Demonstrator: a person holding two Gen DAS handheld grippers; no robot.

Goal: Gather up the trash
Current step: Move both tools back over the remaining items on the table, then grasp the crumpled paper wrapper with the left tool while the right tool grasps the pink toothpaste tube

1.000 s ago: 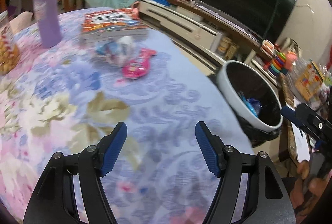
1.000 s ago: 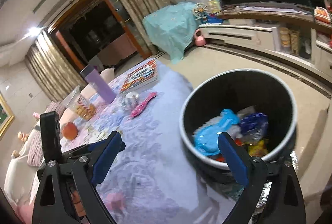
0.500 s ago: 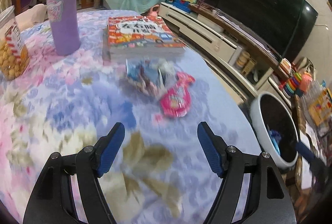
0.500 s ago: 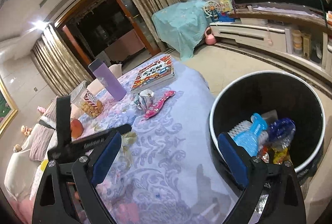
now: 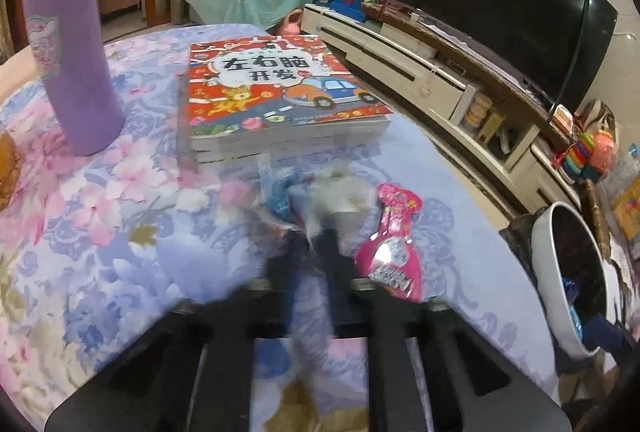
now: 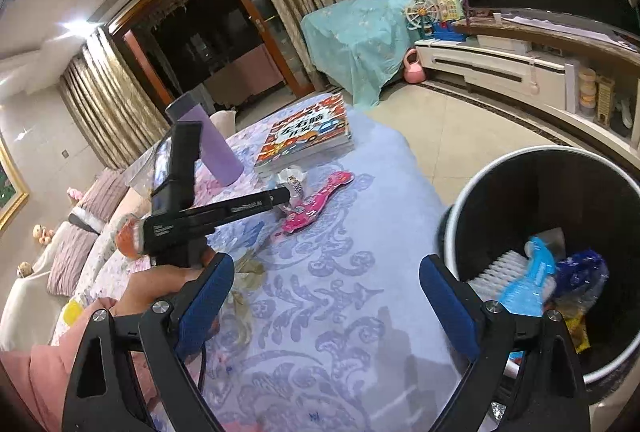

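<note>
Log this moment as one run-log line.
left claw: shut on crumpled wrapper | right claw: open, empty | pink packet: on table | bin: holds trash

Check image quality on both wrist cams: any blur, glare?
Left wrist: the left gripper and crumpled wrapper are smeared by motion blur; the book stays sharp; glare spots on the TV. Right wrist: mostly sharp, ceiling lights blown out, strong fisheye bending, the right gripper crisp.

Our right gripper (image 6: 326, 294) has black skeletal arms with triangular cut-outs, silver screws at the pivots and ribbed blue pads. Our left gripper (image 6: 285, 194) is a long black bar carrying faint white lettering. A pink sleeve (image 6: 34, 376) sits behind its handle.
</note>
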